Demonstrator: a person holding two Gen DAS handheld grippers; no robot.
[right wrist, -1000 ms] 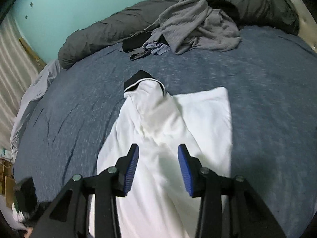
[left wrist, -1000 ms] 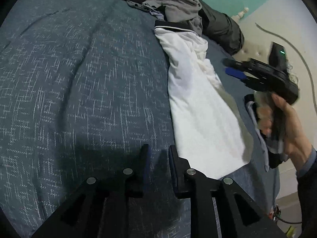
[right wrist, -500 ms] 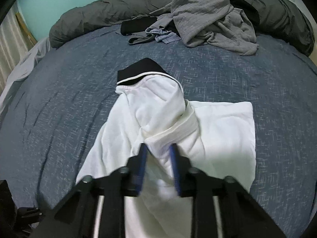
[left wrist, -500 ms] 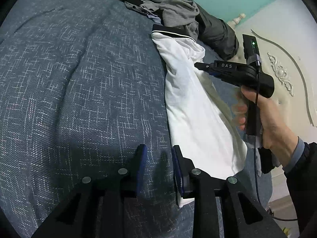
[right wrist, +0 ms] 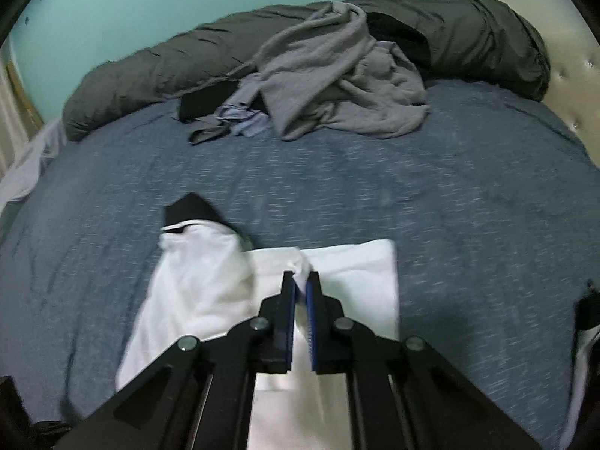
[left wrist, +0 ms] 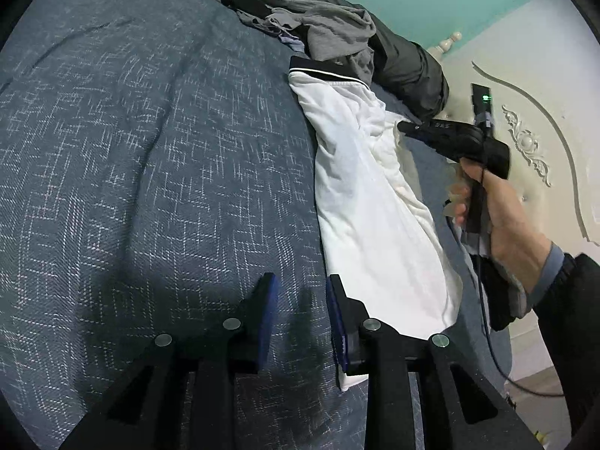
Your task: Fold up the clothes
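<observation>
A white shirt (left wrist: pixel 371 217) with a black collar (left wrist: pixel 322 71) lies lengthwise on the blue-grey bedspread (left wrist: pixel 150 157). In the right wrist view the shirt (right wrist: pixel 202 285) lies partly folded, its collar (right wrist: pixel 187 208) at the left. My right gripper (right wrist: pixel 300 285) is shut on a bunched pinch of its white fabric near the middle. The left wrist view shows that right gripper (left wrist: pixel 403 127), held in a person's hand (left wrist: pixel 502 221), touching the shirt's far side. My left gripper (left wrist: pixel 302 302) stands open over the bedspread just beside the shirt's near hem, with nothing between its pads.
A heap of grey clothes (right wrist: pixel 337 86) and a dark garment (right wrist: pixel 206 103) lie at the far side of the bed, against a long dark grey bolster (right wrist: pixel 468 37). A cream padded headboard (left wrist: pixel 532 120) stands to the right, with a cable (left wrist: pixel 487 337) hanging beside the bed.
The right gripper came down onto the shirt and shut on a fold of white fabric, bunching it up. The left gripper's jaws widened slightly; it stayed where it was.
</observation>
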